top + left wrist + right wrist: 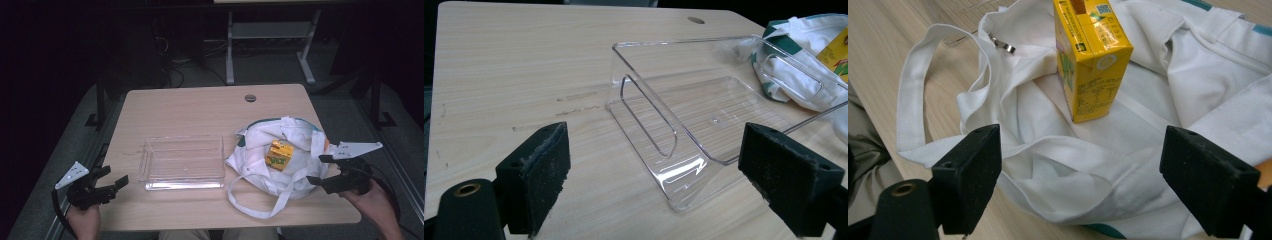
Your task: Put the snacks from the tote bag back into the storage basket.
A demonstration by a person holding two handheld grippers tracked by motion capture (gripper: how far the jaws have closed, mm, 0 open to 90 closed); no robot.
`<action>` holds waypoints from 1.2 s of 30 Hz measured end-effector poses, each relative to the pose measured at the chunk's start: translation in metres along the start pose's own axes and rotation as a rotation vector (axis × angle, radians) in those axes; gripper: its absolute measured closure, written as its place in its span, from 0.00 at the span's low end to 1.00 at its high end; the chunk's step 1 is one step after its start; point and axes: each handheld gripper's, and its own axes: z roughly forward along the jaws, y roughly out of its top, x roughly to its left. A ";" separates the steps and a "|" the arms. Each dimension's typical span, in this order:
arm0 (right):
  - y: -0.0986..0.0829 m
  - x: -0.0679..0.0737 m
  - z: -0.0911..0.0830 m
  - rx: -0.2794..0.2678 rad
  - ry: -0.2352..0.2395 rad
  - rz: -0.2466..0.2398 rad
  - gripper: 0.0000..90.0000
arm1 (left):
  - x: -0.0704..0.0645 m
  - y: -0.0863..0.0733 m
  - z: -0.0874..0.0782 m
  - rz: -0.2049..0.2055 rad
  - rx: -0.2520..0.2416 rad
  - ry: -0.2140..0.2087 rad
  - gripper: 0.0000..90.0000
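Note:
A clear plastic bin point(182, 162) sits empty in the middle of the wooden table point(190, 107); the left gripper view looks into it point(704, 115). To its right lies a crumpled white cloth bag point(265, 165) with green trim, and a yellow drink carton point(279, 154) rests on top of it. The right gripper view has the carton point(1090, 55) just ahead on the bag point(1058, 165). My left gripper point(114, 186) hovers open at the table's front left, short of the bin. At the bag's right edge my right gripper point(320, 169) is open and holds nothing.
A round cable hole point(250, 98) sits near the table's far edge. The bag's long white strap point(255, 205) loops toward the front edge. Beyond the table stand white desk legs point(230, 55) and cables on a dark floor.

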 end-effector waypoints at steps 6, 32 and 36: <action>0.011 0.000 0.000 0.029 0.005 -0.025 0.18 | 0.000 0.000 0.000 0.000 0.002 0.001 0.14; 0.057 -0.006 0.006 0.160 0.025 -0.103 0.19 | 0.001 0.000 0.000 -0.022 -0.009 -0.001 0.14; 0.065 -0.007 0.009 0.177 0.037 -0.112 0.19 | 0.001 0.000 0.000 -0.021 -0.007 -0.002 0.14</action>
